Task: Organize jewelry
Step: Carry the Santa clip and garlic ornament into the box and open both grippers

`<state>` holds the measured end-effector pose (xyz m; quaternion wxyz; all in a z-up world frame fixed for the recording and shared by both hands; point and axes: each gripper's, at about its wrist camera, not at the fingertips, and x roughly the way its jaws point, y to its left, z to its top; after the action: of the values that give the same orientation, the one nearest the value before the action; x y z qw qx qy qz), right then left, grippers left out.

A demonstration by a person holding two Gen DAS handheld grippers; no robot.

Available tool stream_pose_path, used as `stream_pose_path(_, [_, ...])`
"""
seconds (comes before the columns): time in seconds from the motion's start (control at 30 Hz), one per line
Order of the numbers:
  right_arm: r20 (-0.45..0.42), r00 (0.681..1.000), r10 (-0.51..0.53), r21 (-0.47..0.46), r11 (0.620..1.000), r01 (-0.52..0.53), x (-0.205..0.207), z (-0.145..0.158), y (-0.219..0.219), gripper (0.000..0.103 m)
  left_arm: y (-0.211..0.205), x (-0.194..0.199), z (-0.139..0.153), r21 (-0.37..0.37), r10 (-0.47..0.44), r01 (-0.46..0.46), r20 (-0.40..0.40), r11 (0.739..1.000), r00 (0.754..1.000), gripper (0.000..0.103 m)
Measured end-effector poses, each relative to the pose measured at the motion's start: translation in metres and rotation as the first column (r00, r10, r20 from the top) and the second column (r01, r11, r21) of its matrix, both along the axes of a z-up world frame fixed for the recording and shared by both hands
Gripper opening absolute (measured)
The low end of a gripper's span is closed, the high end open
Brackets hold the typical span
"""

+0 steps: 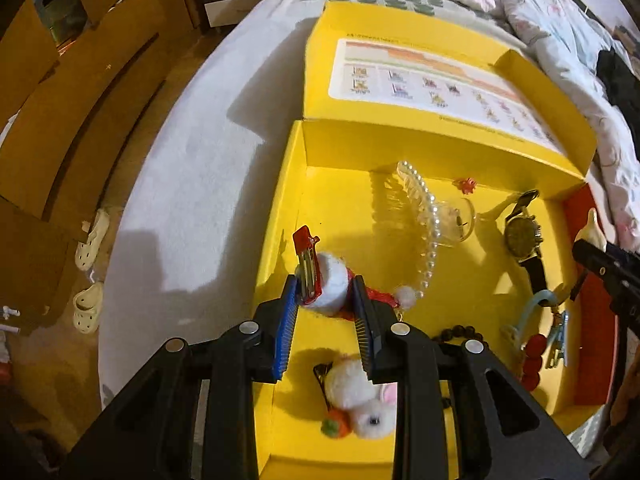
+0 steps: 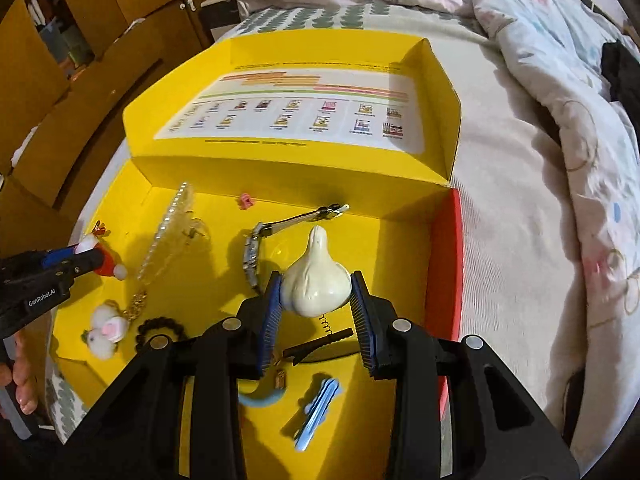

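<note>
An open yellow box [image 1: 288, 184] [image 2: 120, 216] lies on a bed and holds jewelry. My left gripper [image 1: 326, 292] is shut on a red-and-white plush hair clip [image 1: 326, 276], held near the box's left wall; the clip also shows in the right wrist view [image 2: 108, 262]. My right gripper [image 2: 316, 292] is shut on a cream garlic-shaped clip [image 2: 316, 280], held above the box floor; its tip shows in the left wrist view [image 1: 592, 232]. A pearl hair claw [image 1: 424, 216], a wristwatch [image 1: 524, 236] [image 2: 252, 252] and a bunny clip [image 1: 360, 396] [image 2: 106, 332] lie in the box.
A dark bead bracelet [image 2: 160, 326], a blue hair clip [image 2: 316, 412], red beads [image 1: 534, 356] and a small pink clip [image 2: 245, 201] also lie in the box. The box lid [image 2: 304, 108] stands open behind. A quilt [image 2: 560, 80] lies right; wooden cabinets [image 1: 60, 120] stand left.
</note>
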<state>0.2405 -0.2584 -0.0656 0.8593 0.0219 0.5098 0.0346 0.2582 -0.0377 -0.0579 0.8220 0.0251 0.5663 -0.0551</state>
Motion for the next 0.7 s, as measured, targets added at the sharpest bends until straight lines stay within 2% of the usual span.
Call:
stream_pose_path(0.23, [0.008, 1.000, -0.009, -0.009, 1.000, 0.009, 0.010, -0.010, -0.005, 0.035, -0.003, 0.006, -0.008, 0.031, -0.003, 0.003, -0.002, 1.000, 1.000, 0.028])
stream_pose_path(0.47, [-0.003, 1.000, 0.005, 0.007, 1.000, -0.005, 0.019, -0.023, -0.001, 0.035, -0.004, 0.011, -0.022, 0.026, -0.011, 0.011, -0.024, 1.000, 1.000, 0.028])
stream_pose_path(0.7, [0.003, 1.000, -0.014, 0.013, 1.000, 0.014, 0.020, -0.024, -0.006, 0.037, -0.005, 0.012, -0.024, 0.015, -0.022, 0.022, -0.012, 1.000, 1.000, 0.032])
